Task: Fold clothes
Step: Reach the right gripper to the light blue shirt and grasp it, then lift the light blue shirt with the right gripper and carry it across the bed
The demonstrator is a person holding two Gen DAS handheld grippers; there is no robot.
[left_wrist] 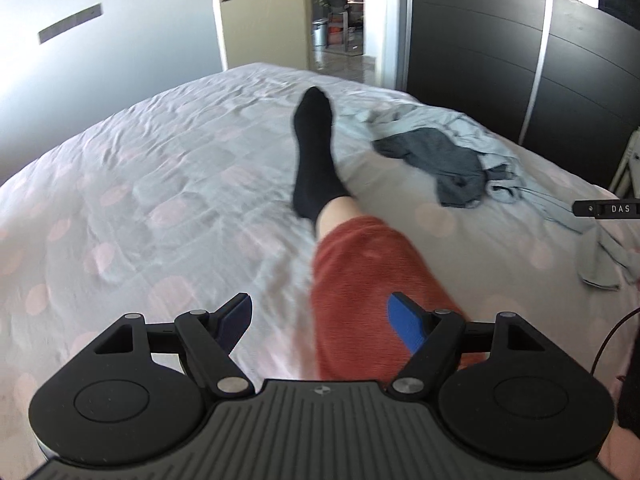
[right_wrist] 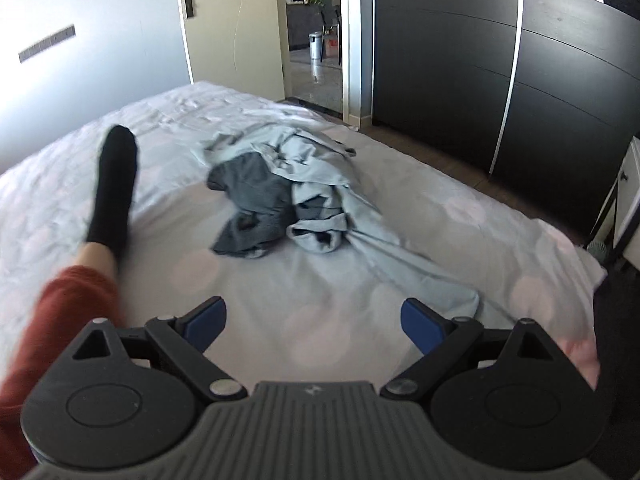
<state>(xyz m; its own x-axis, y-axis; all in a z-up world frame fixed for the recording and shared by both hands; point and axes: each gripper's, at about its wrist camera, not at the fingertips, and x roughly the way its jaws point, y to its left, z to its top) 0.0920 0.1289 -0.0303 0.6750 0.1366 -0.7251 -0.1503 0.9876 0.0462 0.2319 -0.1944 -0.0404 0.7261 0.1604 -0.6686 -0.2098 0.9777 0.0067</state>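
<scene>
Bed with pale wrinkled sheet printed with faint pink dots (left_wrist: 160, 184) (right_wrist: 460, 216) fills foreground. Person's leg in rust-red fuzzy trouser (left_wrist: 368, 280) (right_wrist: 52, 320) stretched across bed, bare shin showing, black sock (left_wrist: 314, 148) (right_wrist: 114, 184) on foot. Dark sliding-door wardrobe with white strips (left_wrist: 500, 48) (right_wrist: 480, 60) right of bed. Cream door with metal handle (left_wrist: 260, 12) (right_wrist: 228, 28) stands open; metal bin (left_wrist: 320, 32) (right_wrist: 315, 46) beyond doorway.

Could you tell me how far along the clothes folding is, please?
Nothing looks folded yet. The light blue garment and dark grey garment lie crumpled together on the bed. Both the left tongs and right tongs are open and empty. All folding remains.
</scene>
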